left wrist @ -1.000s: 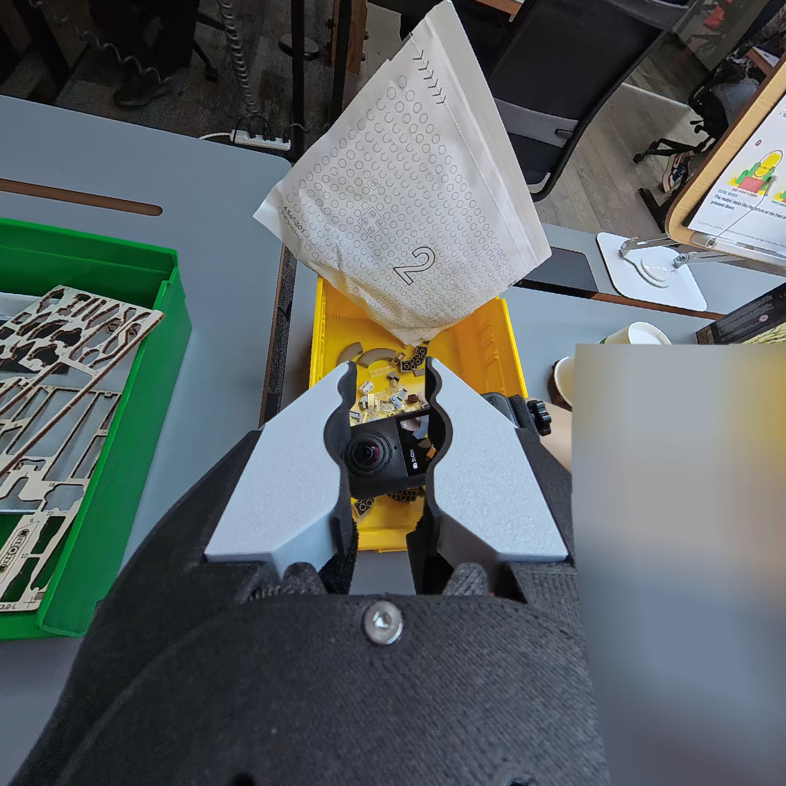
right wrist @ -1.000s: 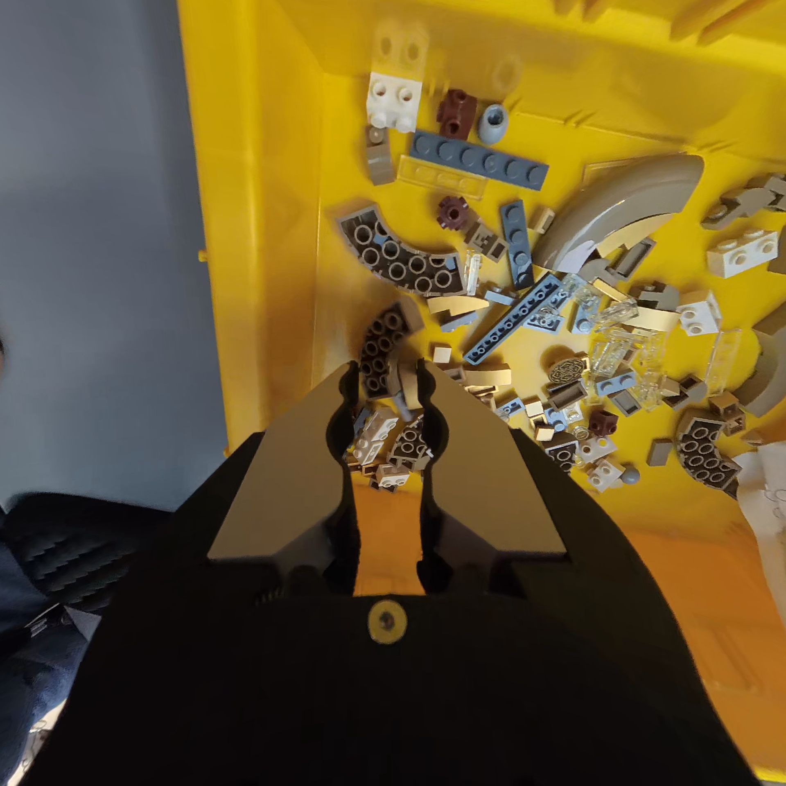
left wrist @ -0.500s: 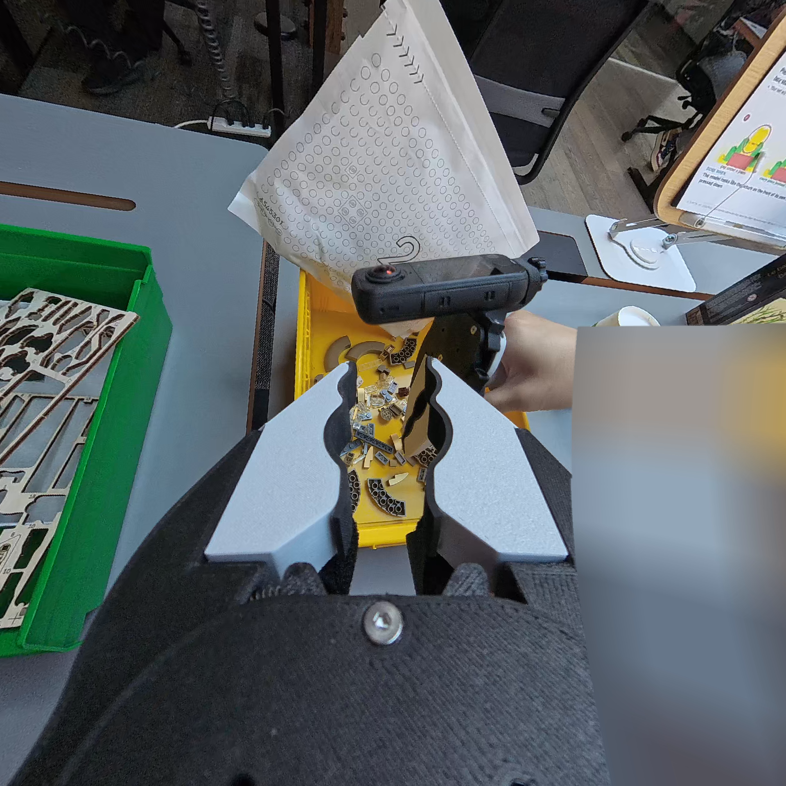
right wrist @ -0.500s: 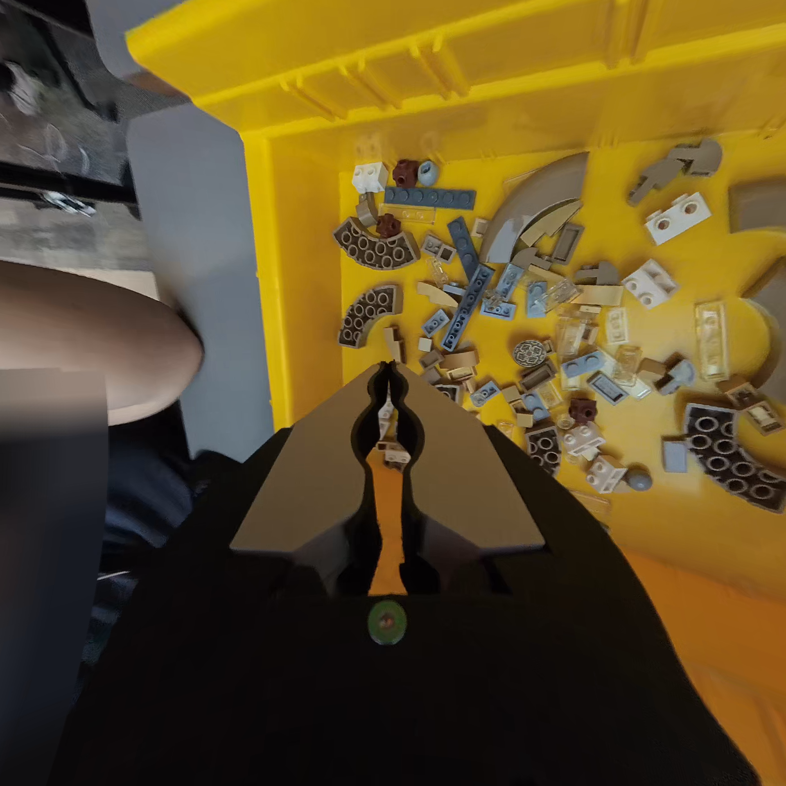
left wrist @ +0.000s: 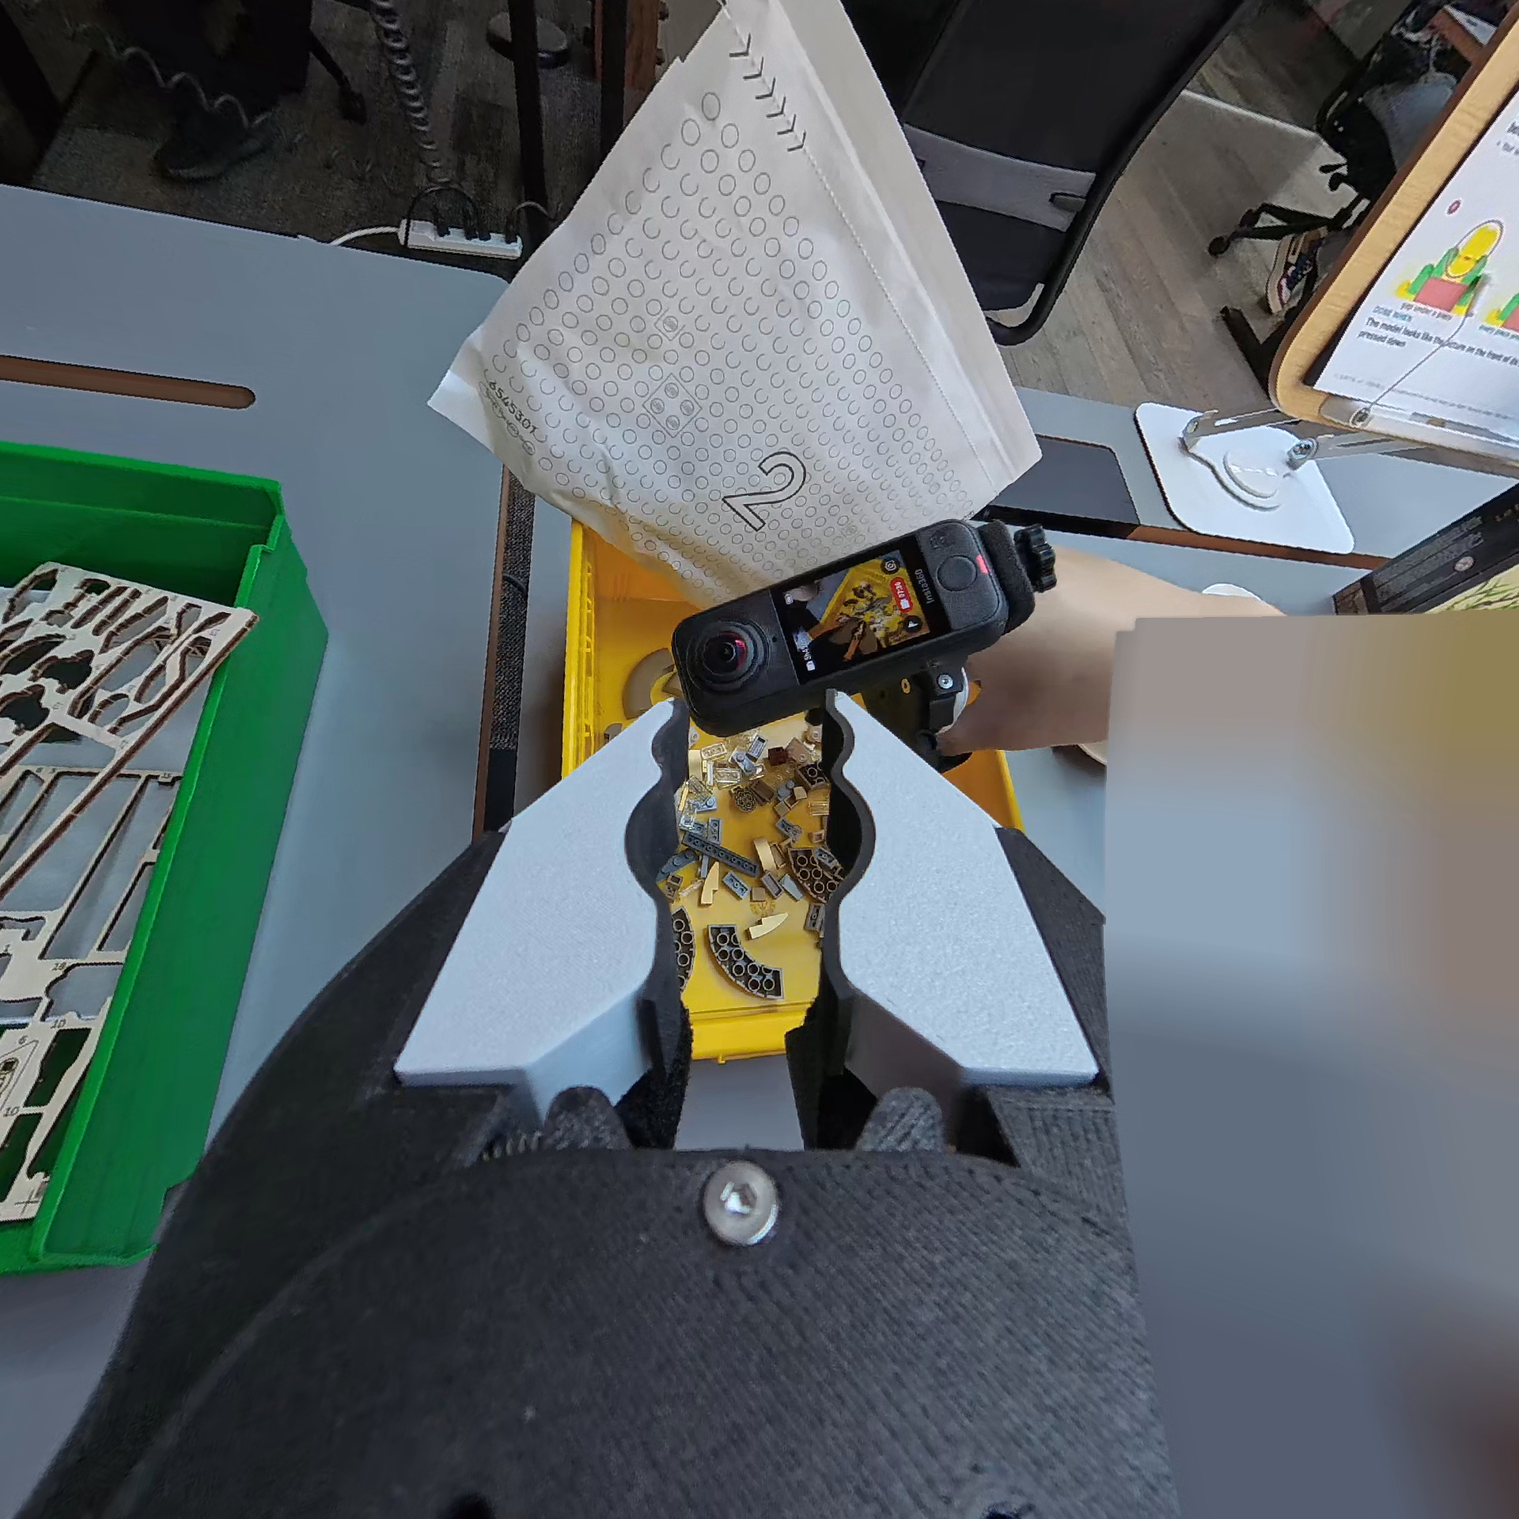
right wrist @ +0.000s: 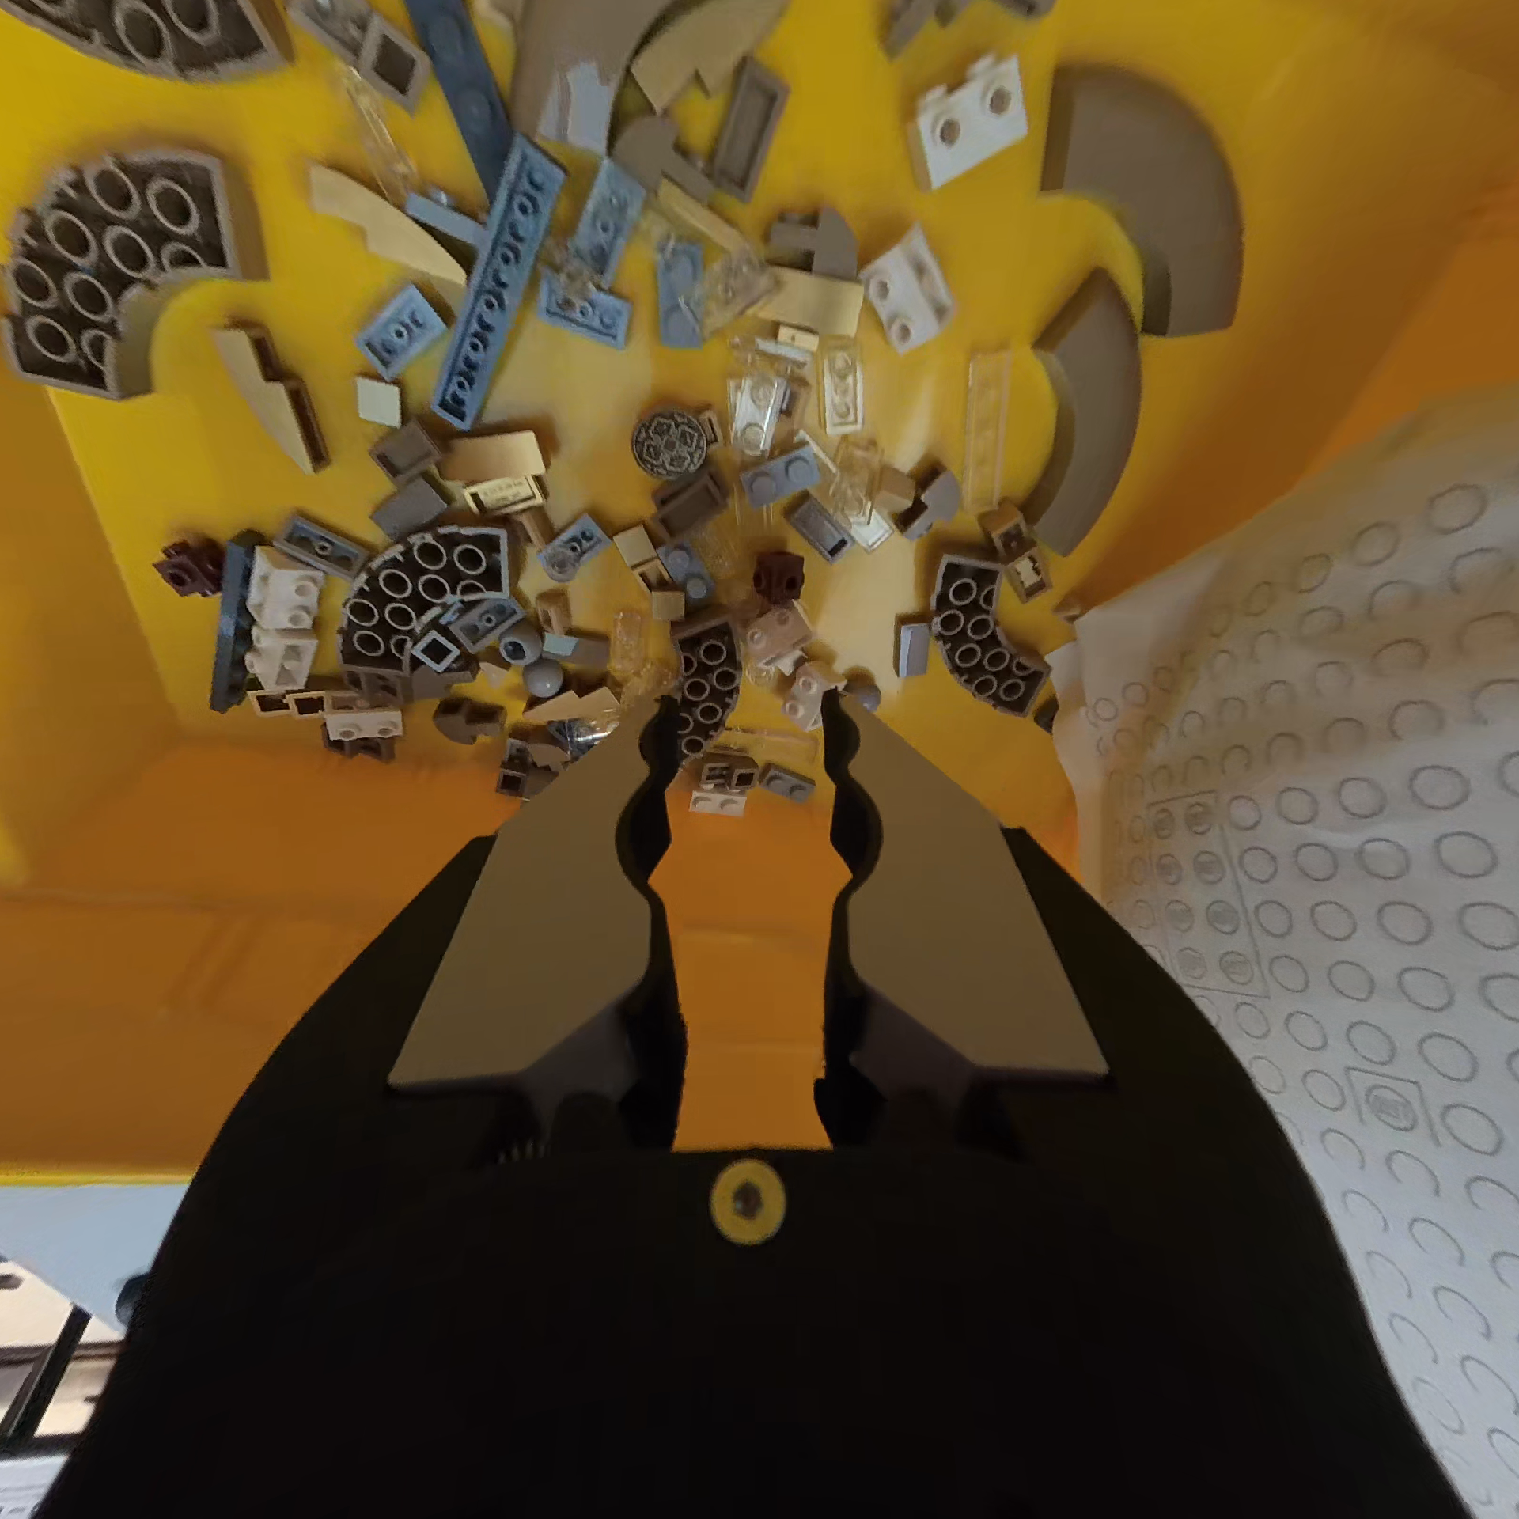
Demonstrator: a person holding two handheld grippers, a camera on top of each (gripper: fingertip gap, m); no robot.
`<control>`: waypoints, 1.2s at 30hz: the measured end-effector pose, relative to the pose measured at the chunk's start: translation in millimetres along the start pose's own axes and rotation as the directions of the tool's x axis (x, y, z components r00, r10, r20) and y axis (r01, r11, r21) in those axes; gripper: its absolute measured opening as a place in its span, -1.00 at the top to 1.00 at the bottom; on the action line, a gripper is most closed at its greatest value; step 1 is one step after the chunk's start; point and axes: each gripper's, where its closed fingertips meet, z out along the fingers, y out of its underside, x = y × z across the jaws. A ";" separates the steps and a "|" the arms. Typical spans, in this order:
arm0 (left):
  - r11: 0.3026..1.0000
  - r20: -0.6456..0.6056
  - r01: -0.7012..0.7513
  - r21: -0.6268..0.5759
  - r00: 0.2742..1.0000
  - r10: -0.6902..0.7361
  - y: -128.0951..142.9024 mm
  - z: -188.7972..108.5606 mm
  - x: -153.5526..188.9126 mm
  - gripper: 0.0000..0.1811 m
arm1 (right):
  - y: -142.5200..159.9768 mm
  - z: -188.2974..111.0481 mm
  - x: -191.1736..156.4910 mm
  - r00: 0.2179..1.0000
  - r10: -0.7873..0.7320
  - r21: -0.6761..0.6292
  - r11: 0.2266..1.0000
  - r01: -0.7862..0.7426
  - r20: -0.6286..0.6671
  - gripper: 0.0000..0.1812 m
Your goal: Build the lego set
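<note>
A yellow tray (left wrist: 855, 1040) holds a scatter of small lego pieces (left wrist: 748, 847) in grey, tan, brown, white and clear. The same pieces (right wrist: 657, 444) fill the right wrist view, inside the tray (right wrist: 247, 904). My left gripper (left wrist: 748, 715) is open and empty, held above the table in front of the tray. My right gripper (right wrist: 748, 707) is open and empty, pointing down into the tray just above a dark curved piece (right wrist: 707, 682). Its camera (left wrist: 847, 625) and the hand holding it show over the tray in the left wrist view.
A white numbered paper bag (left wrist: 723, 329) leans on the tray's far end; it also shows in the right wrist view (right wrist: 1315, 904). A green bin (left wrist: 205, 822) with a wooden cut-out sheet (left wrist: 74, 740) stands left. An instruction stand (left wrist: 1397, 271) is at the back right. Across from one pair of fingers to the other is roughly 25 cm.
My right gripper has opened from nearly shut and swung to point across the tray toward the pieces near the bag. My left gripper has stayed open and hardly moved.
</note>
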 end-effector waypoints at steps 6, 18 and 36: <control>1.000 0.001 -0.006 -0.004 1.000 0.006 0.4 0.7 1.4 0.67 | 4.7 9.1 -7.7 0.999 0.020 -0.029 0.999 -0.019 0.049 0.68; 1.000 -0.006 -0.006 -0.010 1.000 0.006 1.6 1.0 1.6 0.67 | -0.4 -3.9 -17.3 0.981 0.069 0.030 0.997 -0.076 0.181 0.83; 1.000 -0.003 -0.001 -0.002 1.000 0.001 1.1 -1.0 0.4 0.67 | -5.9 -0.1 -53.6 0.942 -0.018 0.022 1.000 0.011 0.336 0.80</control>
